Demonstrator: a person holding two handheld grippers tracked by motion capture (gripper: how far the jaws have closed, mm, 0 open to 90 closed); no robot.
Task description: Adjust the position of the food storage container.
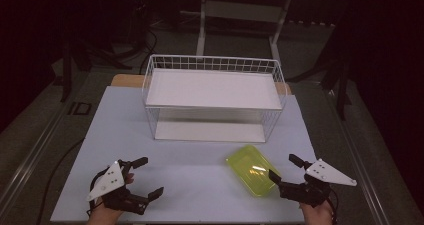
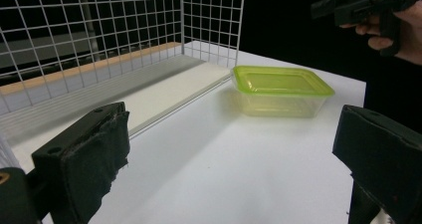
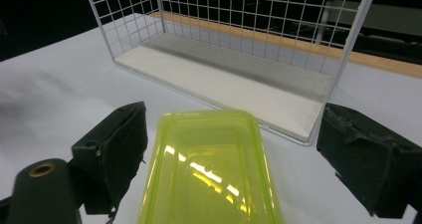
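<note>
A yellow-green translucent lidded container (image 1: 252, 169) lies flat on the pale table top (image 1: 190, 190), in front of a white wire rack (image 1: 212, 92). My right gripper (image 1: 282, 167) is open at the container's near right corner. In the right gripper view the container (image 3: 211, 174) lies low between the two spread black jaws of that gripper (image 3: 241, 149), with a gap on each side. My left gripper (image 1: 151, 176) is open near the table's front left with nothing in it. In the left gripper view, the container (image 2: 281, 87) sits well beyond that gripper (image 2: 234, 149).
The wire rack has an upper white shelf (image 1: 212, 87) and a lower white shelf (image 1: 210, 131), with its front side open. Bare table stretches between the two grippers. Dark floor, cables and metal stands surround the table. The right gripper (image 2: 348, 7) and its hand show far off in the left gripper view.
</note>
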